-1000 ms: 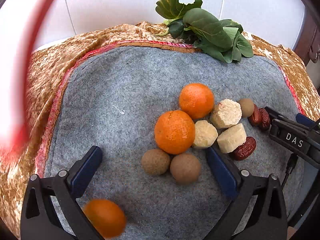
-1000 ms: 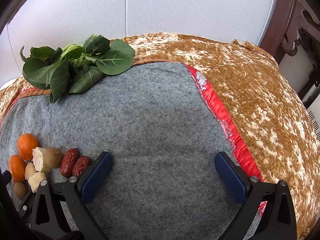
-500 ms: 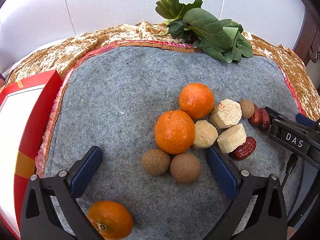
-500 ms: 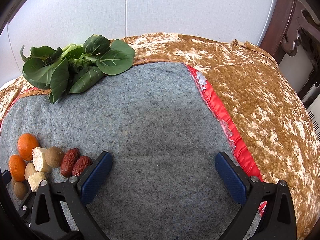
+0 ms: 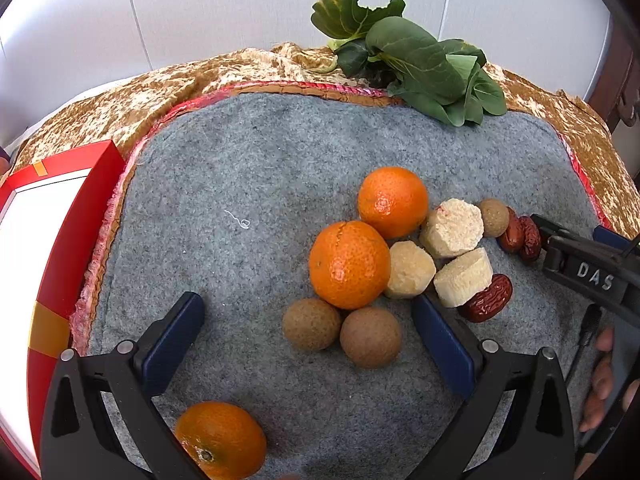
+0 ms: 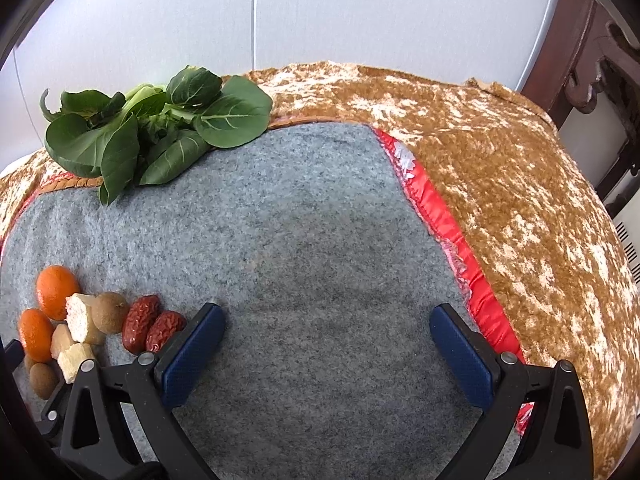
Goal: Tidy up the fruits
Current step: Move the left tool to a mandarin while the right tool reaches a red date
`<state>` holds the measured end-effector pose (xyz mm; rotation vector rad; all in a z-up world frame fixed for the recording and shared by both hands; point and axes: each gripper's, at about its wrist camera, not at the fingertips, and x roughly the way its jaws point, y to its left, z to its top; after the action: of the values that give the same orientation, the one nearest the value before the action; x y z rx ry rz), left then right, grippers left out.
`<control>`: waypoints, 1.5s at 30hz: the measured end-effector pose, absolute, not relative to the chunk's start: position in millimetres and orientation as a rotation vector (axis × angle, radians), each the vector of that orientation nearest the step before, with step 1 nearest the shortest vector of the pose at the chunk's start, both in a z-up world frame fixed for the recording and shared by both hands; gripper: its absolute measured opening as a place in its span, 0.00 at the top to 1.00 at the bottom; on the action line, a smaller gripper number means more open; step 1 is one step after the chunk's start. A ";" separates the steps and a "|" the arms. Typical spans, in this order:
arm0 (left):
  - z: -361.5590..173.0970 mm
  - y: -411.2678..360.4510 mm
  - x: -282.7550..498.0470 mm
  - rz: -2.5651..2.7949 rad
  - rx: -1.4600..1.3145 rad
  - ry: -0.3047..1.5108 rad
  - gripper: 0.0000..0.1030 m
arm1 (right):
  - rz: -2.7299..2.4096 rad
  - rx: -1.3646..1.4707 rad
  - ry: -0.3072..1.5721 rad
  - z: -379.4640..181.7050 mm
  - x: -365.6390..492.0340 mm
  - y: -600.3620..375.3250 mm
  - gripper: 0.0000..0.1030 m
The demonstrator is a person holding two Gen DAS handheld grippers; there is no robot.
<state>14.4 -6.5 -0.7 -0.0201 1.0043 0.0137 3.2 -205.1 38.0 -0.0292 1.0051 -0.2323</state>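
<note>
So the red box (image 5: 60,240) sits at the left edge of my left camera, just off the grey felt mat (image 5: 280,184), and all I can see inside it is plain white, no fruit in there that I can make out.

Counting what's on the mat: three tangerines, with two in the cluster (far tangerine (image 5: 393,202), near tangerine (image 5: 349,264)) and a loose tangerine (image 5: 221,440) down by my left gripper (image 5: 308,320). Three longans: two longans side by side (image 5: 311,323) right between my left fingers, and a third longan (image 5: 495,218) tucked beside the dates. Three pale peeled chunks (image 5: 452,228), can't tell exactly what they are. Three red dates: a pair (image 5: 520,236) plus a single date (image 5: 488,300) touching a chunk. One bunch of bok choy (image 5: 416,64) on the mat's far edge.

Left gripper is spread wide, gripping nothing. Right gripper (image 6: 326,338) is also spread wide over bare felt, with the fruit pile off to its left.

Versus a second ago: the box was just a red blur swinging past and now it's parked flat, and the loose tangerine was blurred but looks settled now. Cluster hasn't budged.
</note>
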 end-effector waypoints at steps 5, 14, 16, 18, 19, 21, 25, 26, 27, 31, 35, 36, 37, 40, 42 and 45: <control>13.6 2.4 13.6 -0.070 -0.011 1.070 0.00 | -0.170 -0.051 1.153 48.5 20.0 -202.7 0.01; 50.8 46.7 -28.6 -0.140 0.098 1.011 0.00 | 0.071 0.024 1.169 108.1 -1.9 -183.9 0.01; 51.5 53.2 -27.8 -0.157 0.083 1.027 0.00 | 0.123 0.049 1.190 110.0 -7.7 -172.0 0.01; 53.0 52.0 -23.1 -0.187 0.071 1.035 0.00 | 0.177 0.054 1.243 103.4 -8.0 -158.8 0.01; 53.5 50.1 -24.0 -0.205 0.071 1.037 0.00 | 0.194 0.051 1.270 98.3 -9.0 -153.0 0.04; 55.0 43.3 -25.3 -0.228 0.090 1.026 0.00 | 0.208 0.062 1.302 90.4 -9.5 -146.0 0.07; 52.6 27.6 -19.5 -0.277 0.157 1.015 0.10 | 0.208 0.164 1.341 79.4 -1.4 -158.2 0.08; 50.1 24.1 -19.1 -0.291 0.163 1.019 0.13 | 0.203 0.189 1.344 77.8 -0.5 -162.4 0.08; 47.5 20.4 -17.0 -0.309 0.169 1.025 0.19 | 0.200 0.202 1.346 76.9 -2.5 -166.3 0.09; 39.3 11.2 -10.7 -0.358 0.173 1.050 0.31 | 0.213 0.266 1.369 70.8 0.0 -170.9 0.20; 42.1 7.5 -7.8 -0.388 0.183 1.028 0.39 | 0.226 0.310 1.377 65.9 5.1 -163.4 0.28; 43.2 6.7 -7.5 -0.403 0.177 1.028 0.39 | 0.225 0.306 1.381 64.3 6.7 -160.1 0.30; 44.1 7.4 -5.0 -0.416 0.172 1.025 0.39 | 0.223 0.302 1.388 62.7 7.1 -158.9 0.35; 43.4 7.6 -2.3 -0.431 0.176 1.028 0.47 | 0.235 0.343 1.397 56.9 12.9 -151.2 0.44; 41.4 6.0 -1.0 -0.452 0.173 1.039 0.53 | 0.229 0.343 1.395 55.8 14.6 -149.9 0.48; 40.3 4.8 1.0 -0.474 0.174 1.043 0.56 | 0.217 0.328 1.398 53.4 16.1 -147.7 0.51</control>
<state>1.0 4.8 40.3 0.1738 1.0426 -0.4738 16.1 -147.7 53.4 0.3276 1.3981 0.2167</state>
